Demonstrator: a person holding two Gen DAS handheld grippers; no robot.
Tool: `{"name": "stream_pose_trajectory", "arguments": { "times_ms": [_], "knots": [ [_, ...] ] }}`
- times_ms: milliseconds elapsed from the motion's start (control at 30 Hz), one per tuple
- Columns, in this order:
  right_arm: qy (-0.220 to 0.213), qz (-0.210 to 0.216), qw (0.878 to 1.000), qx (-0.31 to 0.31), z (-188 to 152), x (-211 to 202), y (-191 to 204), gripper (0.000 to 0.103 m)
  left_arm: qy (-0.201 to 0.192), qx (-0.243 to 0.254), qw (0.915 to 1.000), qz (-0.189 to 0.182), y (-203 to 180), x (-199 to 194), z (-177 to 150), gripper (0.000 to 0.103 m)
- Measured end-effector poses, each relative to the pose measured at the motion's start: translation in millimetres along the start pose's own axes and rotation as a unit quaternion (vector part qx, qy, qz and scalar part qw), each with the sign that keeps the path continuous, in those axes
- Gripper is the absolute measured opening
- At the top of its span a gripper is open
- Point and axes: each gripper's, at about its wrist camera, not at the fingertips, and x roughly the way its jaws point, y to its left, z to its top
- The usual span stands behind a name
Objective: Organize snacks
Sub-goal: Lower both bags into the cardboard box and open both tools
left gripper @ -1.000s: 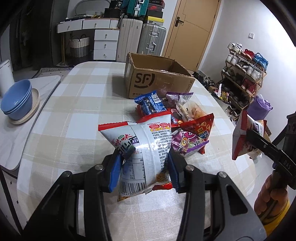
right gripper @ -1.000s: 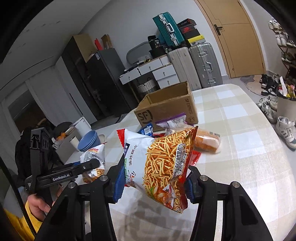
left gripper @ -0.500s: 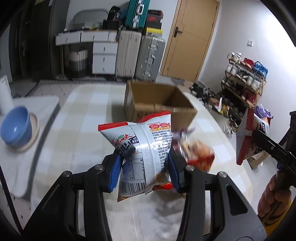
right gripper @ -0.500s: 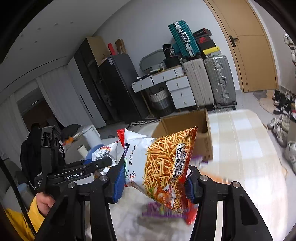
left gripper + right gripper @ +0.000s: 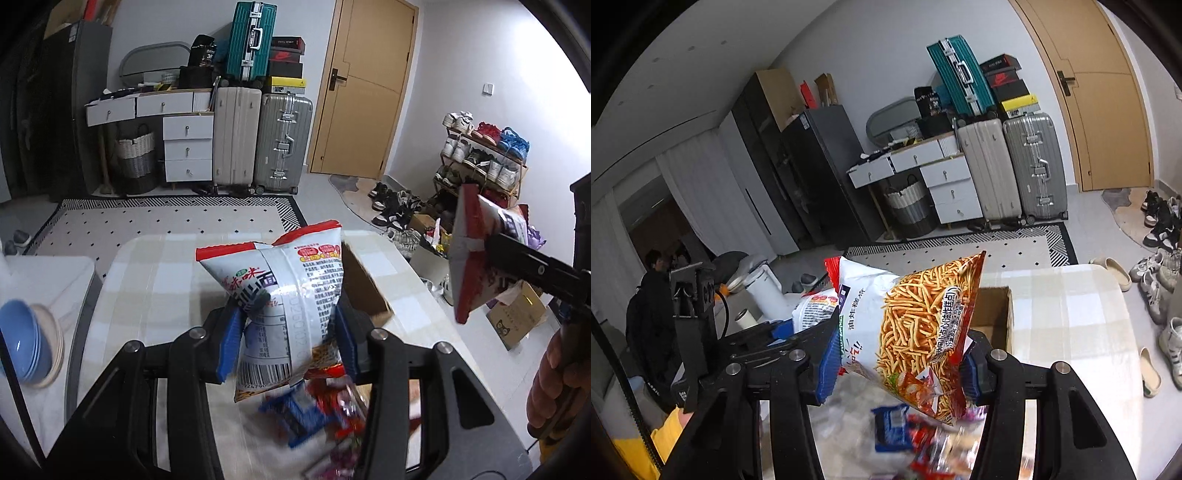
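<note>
My left gripper (image 5: 288, 343) is shut on a white and red snack bag (image 5: 284, 295) and holds it in the air above the table. My right gripper (image 5: 897, 365) is shut on a snack bag printed with fried sticks (image 5: 916, 325), also lifted. The open cardboard box (image 5: 364, 291) stands just behind the left bag; it shows in the right wrist view (image 5: 991, 314) too. A blurred pile of small snack packets (image 5: 317, 410) lies on the checked table below both grippers, also in the right wrist view (image 5: 923, 435). The right gripper's bag (image 5: 476, 251) shows at the right of the left wrist view.
Stacked blue bowls (image 5: 22, 347) sit on a side table at the left. Beyond the checked table (image 5: 155, 280) are suitcases (image 5: 258, 140), white drawers (image 5: 184, 147), a door and a shoe rack (image 5: 480, 155). The left gripper's body (image 5: 694, 317) is at the left of the right wrist view.
Both grippers have risen and moved forward with their bags, toward the box. The snack pile now lies low in both views and the box is right behind the bags.
</note>
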Motion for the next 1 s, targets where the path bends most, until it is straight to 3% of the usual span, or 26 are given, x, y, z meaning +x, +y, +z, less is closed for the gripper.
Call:
{"name": "stream_pose_trajectory", "arguments": {
  "times_ms": [267, 433, 700, 1000],
  "knots": [
    [0.040, -0.017, 0.999, -0.003, 37.4, 77.4, -22.6, 0.053, 0.046, 0.002, 0.9989, -0.009, -3.3, 81.7, 58.2, 0.041],
    [0.062, -0.045, 0.997, 0.000, 42.7, 119.4, -45.2, 0.054, 0.082, 0.009, 0.9965, -0.010, -3.6, 136.4, 69.7, 0.041],
    [0.102, -0.065, 0.993, 0.004, 26.9, 161.4, -74.2, 0.054, 0.132, 0.016, 0.9911, -0.010, -7.9, 210.2, 48.7, 0.041],
    [0.122, -0.067, 0.990, -0.002, 8.5, 184.4, -76.9, 0.054, 0.154, 0.025, 0.9878, -0.006, -8.7, 239.8, 21.5, 0.042]
  ]
}}
